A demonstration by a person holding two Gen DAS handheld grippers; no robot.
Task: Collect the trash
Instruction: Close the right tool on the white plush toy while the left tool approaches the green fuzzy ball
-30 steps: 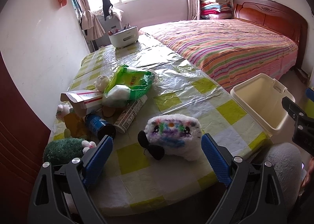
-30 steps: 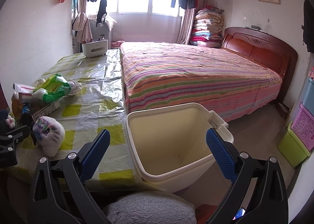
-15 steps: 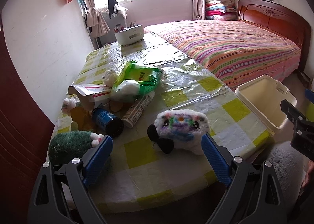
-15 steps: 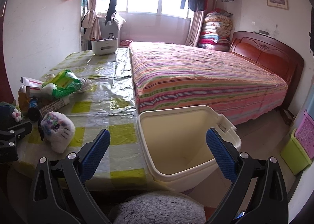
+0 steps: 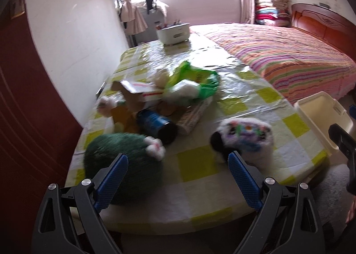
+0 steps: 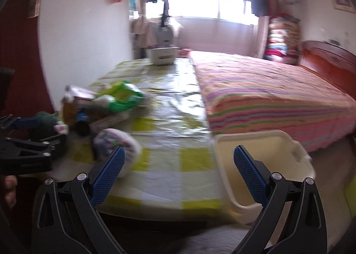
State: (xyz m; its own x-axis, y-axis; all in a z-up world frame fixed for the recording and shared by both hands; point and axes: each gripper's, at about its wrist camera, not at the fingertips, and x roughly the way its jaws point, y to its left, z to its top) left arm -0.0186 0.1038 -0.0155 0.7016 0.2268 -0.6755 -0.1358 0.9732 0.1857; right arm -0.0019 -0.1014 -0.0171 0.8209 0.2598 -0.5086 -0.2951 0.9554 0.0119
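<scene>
A trash pile lies on the checked table (image 5: 200, 165): a green plastic bag (image 5: 193, 82), an open cardboard box (image 5: 138, 96), a dark blue can (image 5: 158, 124) on its side and a printed tube (image 5: 193, 116). A cream bin (image 5: 322, 116) stands off the table's right edge and shows empty in the right wrist view (image 6: 262, 160). My left gripper (image 5: 178, 169) is open and empty above the table's near edge. My right gripper (image 6: 179, 167) is open and empty, between the table and the bin.
A green plush (image 5: 124, 165) and a white plush with coloured marks (image 5: 244, 138) sit near the front edge. A white container (image 5: 173, 33) stands at the far end. A striped bed (image 5: 289, 58) runs along the right, a white wall along the left.
Both grippers have swung to the left; the trash pile sits more central in the left view and the bin has slid right in the right view. Both stay open.
</scene>
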